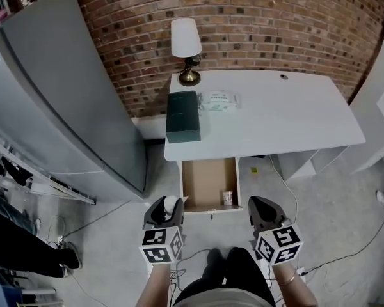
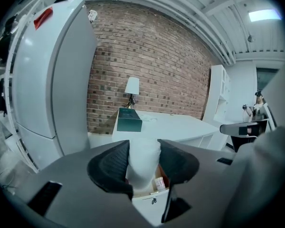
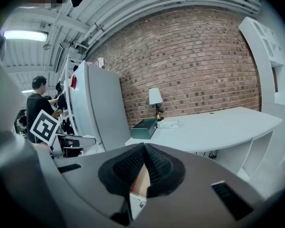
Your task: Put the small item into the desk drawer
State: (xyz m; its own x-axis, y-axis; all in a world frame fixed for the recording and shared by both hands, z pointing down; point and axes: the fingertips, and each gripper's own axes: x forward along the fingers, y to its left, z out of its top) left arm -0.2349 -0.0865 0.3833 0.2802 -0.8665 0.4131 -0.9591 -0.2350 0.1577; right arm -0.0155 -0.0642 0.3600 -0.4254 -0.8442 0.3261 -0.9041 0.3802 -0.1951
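Left claw (image 1: 168, 204) and right claw (image 1: 261, 204): dark grey shells, ribbed black pads (image 3: 128, 167); each bears a white cube (image 1: 160, 247) of black square markers; bracelet (image 1: 290, 278) on right wrist.

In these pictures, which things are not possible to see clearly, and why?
- White item, left gripper view: the jaws cover both its sides; what it is stays unclear.
- Small bottle in the drawer, head view: label too small to read.
- Drawer's rear, head view: hidden under the desk top.
- Packet on the desk, head view: print too small.
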